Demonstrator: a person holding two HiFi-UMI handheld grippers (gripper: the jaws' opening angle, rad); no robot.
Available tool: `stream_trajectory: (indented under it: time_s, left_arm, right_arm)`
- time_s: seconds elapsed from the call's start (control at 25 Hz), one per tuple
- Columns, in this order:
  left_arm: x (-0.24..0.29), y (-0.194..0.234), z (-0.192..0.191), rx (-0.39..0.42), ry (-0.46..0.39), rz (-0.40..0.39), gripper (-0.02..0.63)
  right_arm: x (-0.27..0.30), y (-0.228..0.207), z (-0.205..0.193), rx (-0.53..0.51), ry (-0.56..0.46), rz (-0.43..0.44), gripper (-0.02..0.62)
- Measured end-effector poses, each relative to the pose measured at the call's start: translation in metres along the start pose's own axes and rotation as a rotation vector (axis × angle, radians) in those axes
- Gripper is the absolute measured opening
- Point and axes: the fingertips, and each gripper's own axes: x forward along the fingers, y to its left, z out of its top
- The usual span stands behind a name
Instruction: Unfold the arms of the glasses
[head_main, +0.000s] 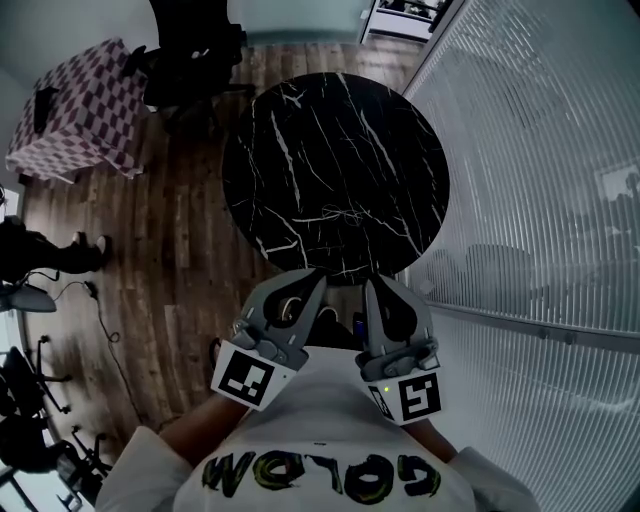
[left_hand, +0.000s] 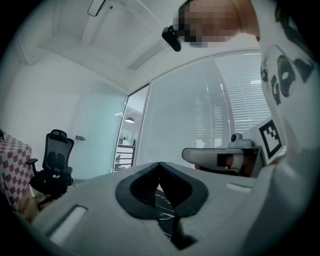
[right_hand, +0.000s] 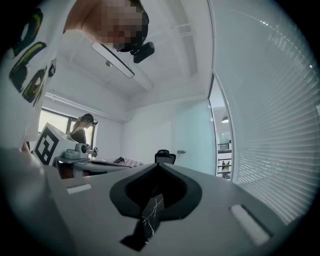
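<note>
A round black marble tabletop (head_main: 300, 130) stands on a wooden floor (head_main: 170, 240), with slatted blinds (head_main: 530, 150) along its right side. Past its far left edge are a black chair (head_main: 190, 60) and a surface under a checked cloth (head_main: 75, 105).

A thin pale outline on the tabletop, a little toward the near edge from the centre, looks like the glasses (head_main: 350, 215). It is too small to tell how the arms lie. Nothing touches it, and both grippers are well apart from it.

The left gripper (head_main: 317, 276) and right gripper (head_main: 368, 286) are held side by side, close to the white shirt (head_main: 320, 440) of the person holding them. Their tips point away from the body and reach about to the near edge of the tabletop. In the head view the tips lean toward each other but do not touch.

In the left gripper view the two dark pads meet at the tip, with nothing between them. Only a sliver of the marble shows through the gap below. The right gripper view shows the same: jaws together, empty, with marble visible beneath. In that view a second person (right_hand: 82, 127) stands at the far left of the room.
</note>
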Motion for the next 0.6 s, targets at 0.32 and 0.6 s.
stream_trajectory:
  time_s: [0.32, 0.6]
  left_arm:
    - [0.027, -0.009, 0.01, 0.036, -0.008, 0.004, -0.002]
    - [0.057, -0.014, 0.012, 0.024, 0.002, 0.002, 0.0]
  right_arm:
    - [-0.003, -0.041, 0.017, -0.031, -0.033, -0.012, 0.0]
    - [-0.002, -0.069, 0.015, -0.063, -0.007, 0.011, 0.0]
